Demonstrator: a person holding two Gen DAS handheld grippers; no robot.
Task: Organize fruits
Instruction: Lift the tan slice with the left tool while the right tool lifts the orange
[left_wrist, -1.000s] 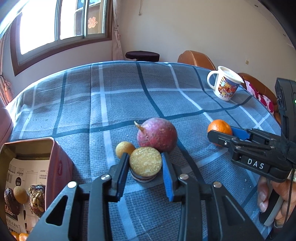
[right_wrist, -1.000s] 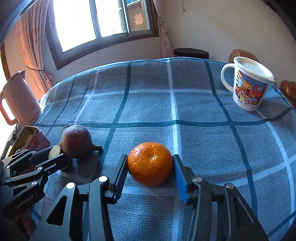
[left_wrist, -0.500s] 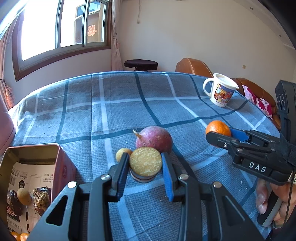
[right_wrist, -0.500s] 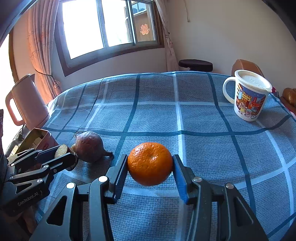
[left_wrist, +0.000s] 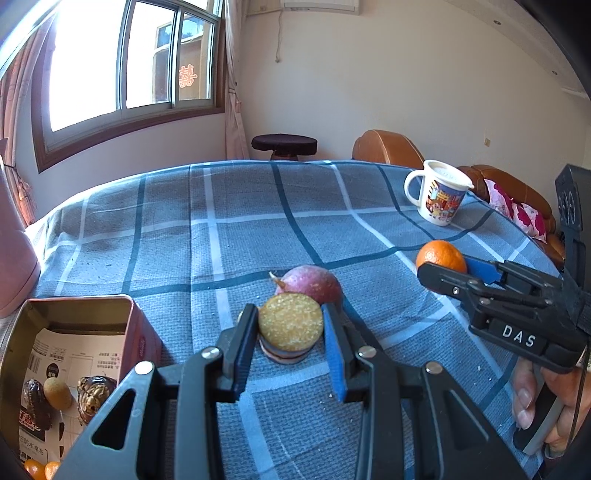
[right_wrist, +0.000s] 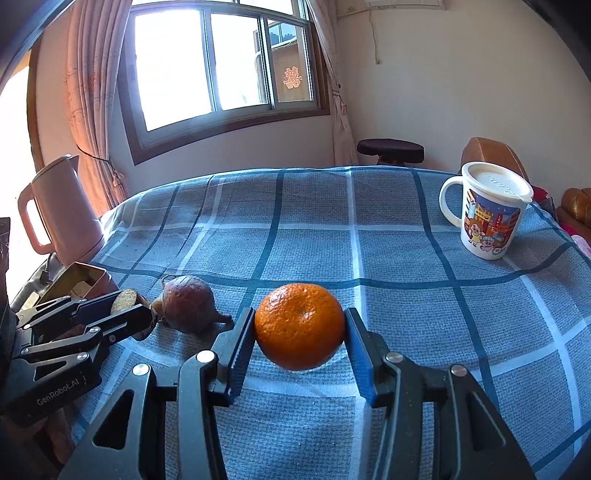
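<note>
My left gripper (left_wrist: 290, 326) is shut on a halved fruit (left_wrist: 290, 332) with a yellow cut face and a purple rim, low over the checked tablecloth (left_wrist: 221, 229). Just behind it lies a whole purple-red fruit (left_wrist: 310, 284) with a stem, also seen in the right wrist view (right_wrist: 188, 308). My right gripper (right_wrist: 300, 326) is shut on an orange mandarin (right_wrist: 300, 325), which hangs slightly above the cloth. In the left wrist view that mandarin (left_wrist: 441, 256) shows at the right gripper's tips, and a hand (left_wrist: 543, 398) holds the handle.
An open tin box (left_wrist: 74, 304) with several small items stands at the near left. A lidded cartoon mug (right_wrist: 487, 218) sits at the far right. A pink kettle (right_wrist: 62, 210) stands at the left edge. Armchairs (left_wrist: 388, 149) and a stool (left_wrist: 284, 144) lie beyond the table.
Both wrist views have tilted upward, showing more wall and window. The halved fruit and the mandarin stay gripped; the mandarin now hangs a little clear of the cloth.
</note>
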